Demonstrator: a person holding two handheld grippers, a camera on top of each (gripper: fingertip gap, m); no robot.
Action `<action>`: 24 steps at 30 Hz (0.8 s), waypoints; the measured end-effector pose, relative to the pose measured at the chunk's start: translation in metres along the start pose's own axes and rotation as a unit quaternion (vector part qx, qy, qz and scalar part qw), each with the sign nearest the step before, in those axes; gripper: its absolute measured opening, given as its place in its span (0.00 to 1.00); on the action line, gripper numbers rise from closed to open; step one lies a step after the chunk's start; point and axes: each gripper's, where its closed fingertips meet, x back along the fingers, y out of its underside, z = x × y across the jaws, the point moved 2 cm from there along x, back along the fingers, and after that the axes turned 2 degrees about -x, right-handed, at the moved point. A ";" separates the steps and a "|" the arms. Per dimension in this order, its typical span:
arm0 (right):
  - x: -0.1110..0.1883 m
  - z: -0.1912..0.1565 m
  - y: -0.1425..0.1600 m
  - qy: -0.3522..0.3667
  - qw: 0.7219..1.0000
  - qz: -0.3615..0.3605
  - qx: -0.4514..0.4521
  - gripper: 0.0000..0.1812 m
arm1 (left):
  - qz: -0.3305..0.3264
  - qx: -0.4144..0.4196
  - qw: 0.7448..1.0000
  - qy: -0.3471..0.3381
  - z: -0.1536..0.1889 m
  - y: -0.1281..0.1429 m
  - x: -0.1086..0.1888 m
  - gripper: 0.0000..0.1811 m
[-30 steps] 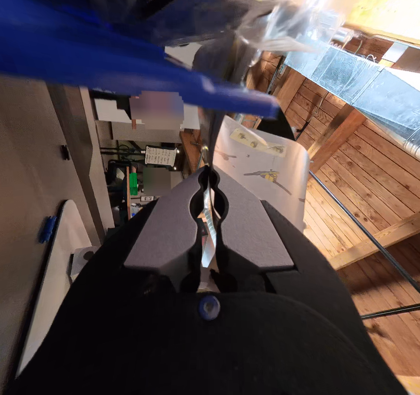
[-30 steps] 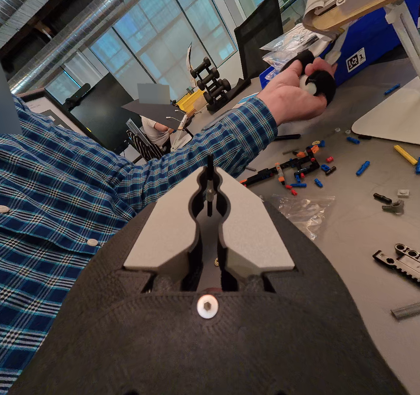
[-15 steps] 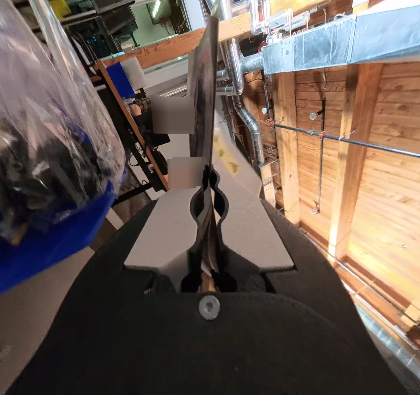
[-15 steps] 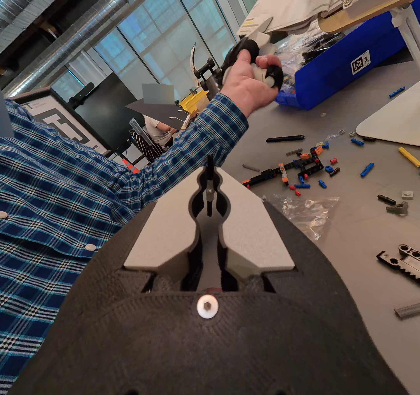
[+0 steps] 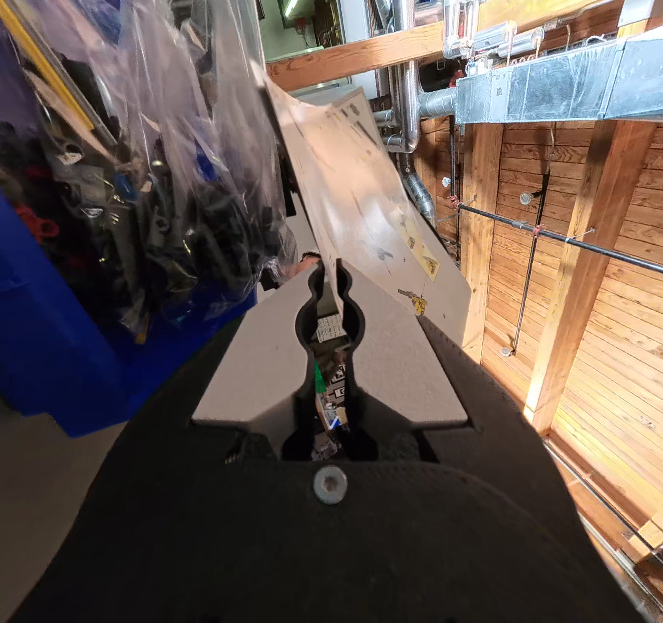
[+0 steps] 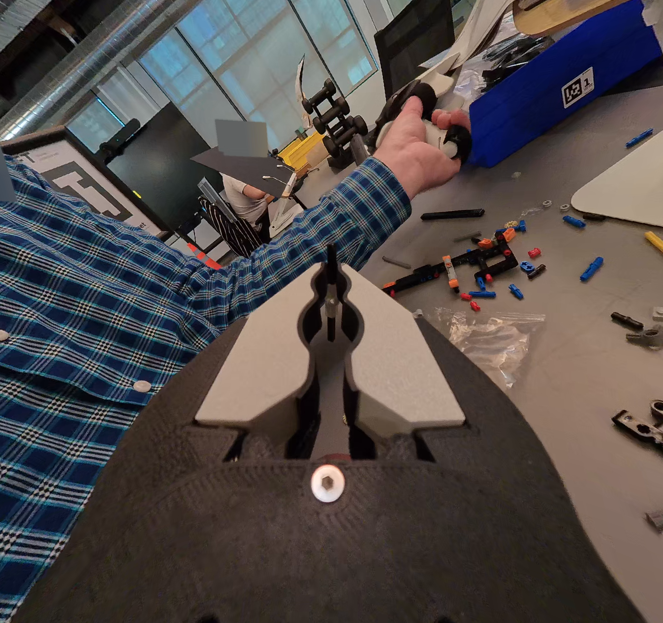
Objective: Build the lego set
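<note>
My left gripper [image 5: 329, 270] points up beside the blue bin [image 5: 53, 354]. Its jaws stand slightly apart, and the edge of an instruction booklet page [image 5: 358, 193] lies in the gap against the right finger. In the right wrist view a hand holds this left gripper [image 6: 430, 118] against the blue bin [image 6: 559, 89]. My right gripper [image 6: 330, 265] is shut on a thin black axle [image 6: 330, 276] with a small grey piece on it, held above the grey table. A part-built black frame with orange pieces [image 6: 480, 261] lies on the table to the right.
Clear bags of dark parts [image 5: 161, 193] fill the bin. Loose blue and red pins [image 6: 590, 268], a long black beam [image 6: 452, 214], an empty plastic bag [image 6: 491, 333], black toothed pieces [image 6: 642, 430] and a white stand base [image 6: 620, 189] lie on the table. The person's plaid sleeve [image 6: 287, 240] crosses the view. The tips of one gripper are about 40 cm away from the tips of the other.
The left gripper has swung down beside the blue bin and its jaws have parted a little around the page they were clamping. The right gripper has stayed still with the axle.
</note>
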 end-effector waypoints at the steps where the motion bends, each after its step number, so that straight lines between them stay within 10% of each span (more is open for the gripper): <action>1: -0.001 0.000 0.000 0.000 1.000 -0.001 0.000 0.01 | -0.005 -0.008 1.000 0.002 0.001 -0.002 0.002 0.04; 12: -0.008 0.003 0.001 0.017 1.000 -0.018 0.013 0.01 | -0.068 -0.216 0.974 0.017 0.045 -0.070 0.053 0.12; 19: -0.021 0.004 0.004 0.024 0.999 -0.040 0.028 0.01 | -0.174 -0.415 0.890 0.077 0.081 -0.077 0.058 0.38; 24: -0.033 0.006 0.006 0.039 0.996 -0.061 0.052 0.01 | -0.282 -0.472 0.826 0.125 0.089 -0.038 0.053 0.36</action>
